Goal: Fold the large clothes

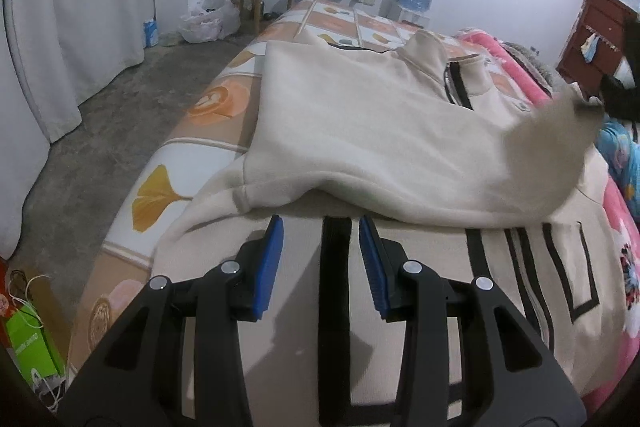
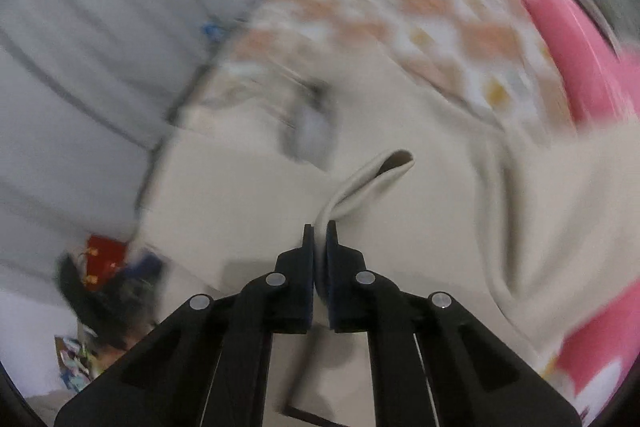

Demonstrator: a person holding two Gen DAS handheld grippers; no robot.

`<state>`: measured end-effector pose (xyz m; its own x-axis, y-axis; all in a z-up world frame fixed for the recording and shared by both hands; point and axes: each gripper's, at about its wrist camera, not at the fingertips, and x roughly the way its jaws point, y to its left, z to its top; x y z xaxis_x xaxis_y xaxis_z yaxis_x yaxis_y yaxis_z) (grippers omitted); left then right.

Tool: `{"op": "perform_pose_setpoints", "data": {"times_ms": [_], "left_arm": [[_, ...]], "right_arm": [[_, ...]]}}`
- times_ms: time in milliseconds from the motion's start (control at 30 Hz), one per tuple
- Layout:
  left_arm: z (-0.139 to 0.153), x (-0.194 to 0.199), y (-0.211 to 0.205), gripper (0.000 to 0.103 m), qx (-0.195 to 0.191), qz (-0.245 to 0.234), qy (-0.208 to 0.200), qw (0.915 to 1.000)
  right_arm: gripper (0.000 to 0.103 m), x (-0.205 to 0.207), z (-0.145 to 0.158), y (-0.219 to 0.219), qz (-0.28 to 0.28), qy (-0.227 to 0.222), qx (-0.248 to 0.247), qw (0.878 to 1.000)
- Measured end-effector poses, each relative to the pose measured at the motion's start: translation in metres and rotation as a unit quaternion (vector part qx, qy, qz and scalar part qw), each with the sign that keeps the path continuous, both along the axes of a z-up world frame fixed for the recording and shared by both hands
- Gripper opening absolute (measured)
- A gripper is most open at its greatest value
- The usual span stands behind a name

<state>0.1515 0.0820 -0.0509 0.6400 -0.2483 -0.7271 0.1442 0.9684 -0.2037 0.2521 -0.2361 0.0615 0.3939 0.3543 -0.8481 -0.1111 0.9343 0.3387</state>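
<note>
A large cream sweatshirt [image 1: 372, 131] is spread over the patterned bed cover [image 1: 224, 99], with one side already laid across its body and a black striped print showing on the near right. The left gripper [image 1: 321, 231] is held just above the near part of the garment, its blue pads [image 1: 272, 251] standing partly apart with nothing pinched between them. The right gripper [image 2: 319, 239] is clamped on a cuff [image 2: 372, 183], which stands up from the jaws as a soft folded tube; the rest of that view is smeared by motion. The fabric is judged thick, limp and fairly heavy for cloth, unbreakable but prone to sagging and dragging. A hold is best taken at ribbed edges such as cuff, hem or shoulder seam, where the layers bunch firmly and slipping is less likely
</note>
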Motion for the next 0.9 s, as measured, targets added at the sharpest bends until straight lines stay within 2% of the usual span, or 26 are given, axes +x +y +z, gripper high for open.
{"op": "perform_pose_setpoints", "data": {"times_ms": [67, 167, 267, 333, 400, 467, 533, 600, 667, 700, 767, 900], "left_arm": [[-0.001, -0.004, 0.000, 0.038, -0.003, -0.005, 0.001, 1.0000], [-0.003, -0.006, 0.000, 0.038, -0.011, -0.010, 0.002, 0.9999], [0.000, 0.000, 0.001, 0.038, -0.002, 0.002, -0.003, 1.0000], [0.003, 0.005, 0.003, 0.038, 0.005, 0.014, -0.006, 0.9999], [0.003, 0.010, 0.006, 0.038, 0.014, 0.028, -0.006, 0.9995], [0.000, 0.014, 0.009, 0.038, 0.024, 0.040, -0.004, 0.9989], [-0.003, 0.016, 0.008, 0.038, 0.030, 0.046, -0.002, 0.9985], [-0.006, 0.017, 0.007, 0.038, 0.038, 0.052, -0.003, 0.9979], [-0.006, 0.018, 0.002, 0.038, 0.054, 0.054, -0.006, 0.9970], [-0.006, 0.019, 0.000, 0.038, 0.059, 0.055, -0.006, 0.9967], [-0.006, 0.019, -0.002, 0.038, 0.067, 0.058, -0.005, 0.9960], [-0.006, 0.019, -0.004, 0.038, 0.080, 0.059, -0.005, 0.9950]], "right_arm": [[0.005, 0.023, 0.028, 0.052, 0.053, -0.024, 0.022, 0.998], [0.005, 0.052, 0.070, 0.134, 0.128, -0.054, 0.061, 0.988], [0.005, 0.061, 0.148, 0.219, 0.212, -0.151, 0.122, 0.958], [0.005, 0.058, 0.183, 0.234, 0.233, -0.197, 0.155, 0.940], [0.005, 0.057, 0.208, 0.227, 0.233, -0.229, 0.193, 0.925], [0.005, 0.058, 0.212, 0.204, 0.217, -0.243, 0.204, 0.923], [0.005, 0.063, 0.193, 0.164, 0.180, -0.238, 0.195, 0.934], [0.005, 0.066, 0.161, 0.123, 0.140, -0.218, 0.172, 0.950], [0.005, 0.067, 0.122, 0.077, 0.094, -0.182, 0.152, 0.967], [0.005, 0.061, 0.092, 0.041, 0.060, -0.156, 0.136, 0.977], [0.005, 0.049, 0.050, -0.008, 0.013, -0.116, 0.120, 0.986], [0.005, 0.026, -0.014, -0.075, -0.054, -0.057, 0.089, 0.993]]}}
